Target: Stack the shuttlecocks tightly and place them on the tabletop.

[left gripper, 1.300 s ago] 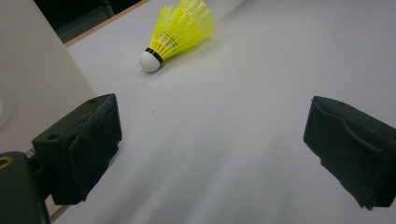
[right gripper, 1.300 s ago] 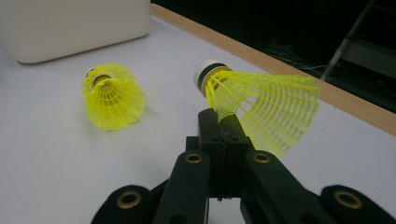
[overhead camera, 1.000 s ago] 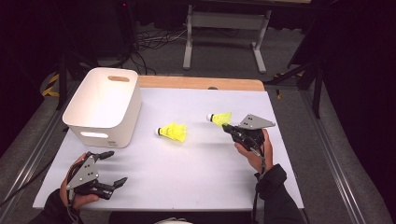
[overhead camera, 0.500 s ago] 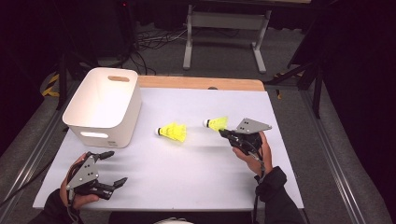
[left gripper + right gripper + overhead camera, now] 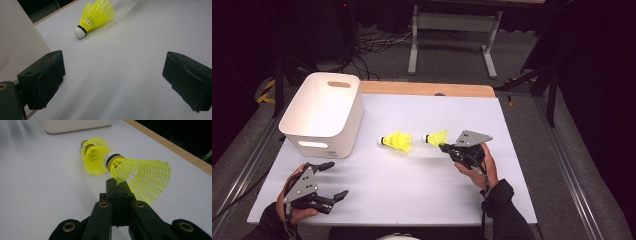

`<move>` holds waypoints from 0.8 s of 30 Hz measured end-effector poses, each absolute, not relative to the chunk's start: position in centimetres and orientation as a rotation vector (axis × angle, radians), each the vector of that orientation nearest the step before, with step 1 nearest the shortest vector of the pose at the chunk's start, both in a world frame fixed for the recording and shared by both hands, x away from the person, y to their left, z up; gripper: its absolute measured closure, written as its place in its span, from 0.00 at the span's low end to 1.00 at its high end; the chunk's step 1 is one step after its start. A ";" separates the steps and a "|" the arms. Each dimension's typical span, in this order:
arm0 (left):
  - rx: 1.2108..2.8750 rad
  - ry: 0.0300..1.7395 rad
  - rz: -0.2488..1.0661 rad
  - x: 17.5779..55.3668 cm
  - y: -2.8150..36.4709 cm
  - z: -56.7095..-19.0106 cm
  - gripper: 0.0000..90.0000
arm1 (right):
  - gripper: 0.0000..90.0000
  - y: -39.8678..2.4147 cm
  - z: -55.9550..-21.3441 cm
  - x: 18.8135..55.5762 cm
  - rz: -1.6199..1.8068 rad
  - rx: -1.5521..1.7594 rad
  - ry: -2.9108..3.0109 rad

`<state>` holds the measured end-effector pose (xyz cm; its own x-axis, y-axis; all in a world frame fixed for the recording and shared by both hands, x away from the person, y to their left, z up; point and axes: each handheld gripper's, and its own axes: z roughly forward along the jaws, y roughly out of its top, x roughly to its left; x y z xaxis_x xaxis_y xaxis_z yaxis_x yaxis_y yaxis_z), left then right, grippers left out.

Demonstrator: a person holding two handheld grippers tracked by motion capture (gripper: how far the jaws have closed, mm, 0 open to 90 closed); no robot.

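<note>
Two yellow shuttlecocks are in play. One shuttlecock (image 5: 397,141) (image 5: 96,15) (image 5: 93,155) lies on its side on the white table, cork toward the bin. My right gripper (image 5: 444,146) (image 5: 119,182) is shut on the netted skirt of the second shuttlecock (image 5: 436,137) (image 5: 140,176) and holds it just above the table, close to the right of the lying one. My left gripper (image 5: 337,180) (image 5: 112,75) rests near the front left of the table, open, with only bare table between its jaws.
A white plastic bin (image 5: 322,115) (image 5: 17,37) (image 5: 75,125) with handle cut-outs stands at the back left. The table's wooden far edge (image 5: 427,89) runs behind it. Dark floor, cables and a metal frame lie beyond.
My right gripper has carried its shuttlecock a little to the left and toward me, closer to the lying shuttlecock. The left gripper has stayed put.
</note>
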<state>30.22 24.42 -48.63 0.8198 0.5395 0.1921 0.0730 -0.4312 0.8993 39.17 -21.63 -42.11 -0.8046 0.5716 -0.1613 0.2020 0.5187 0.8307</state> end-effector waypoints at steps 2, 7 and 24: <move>1.967 0.455 0.566 30.2 24.4 -48.6 0.06 | 1.00 -21.4 -42.3 39.2 1.198 0.627 2.356; 1.972 0.453 0.565 30.2 24.4 -48.6 0.06 | 1.00 -21.0 -42.5 39.2 1.200 0.622 2.365; 1.981 0.451 0.556 30.3 24.3 -48.7 0.06 | 1.00 -18.1 -44.4 40.8 1.171 0.607 2.440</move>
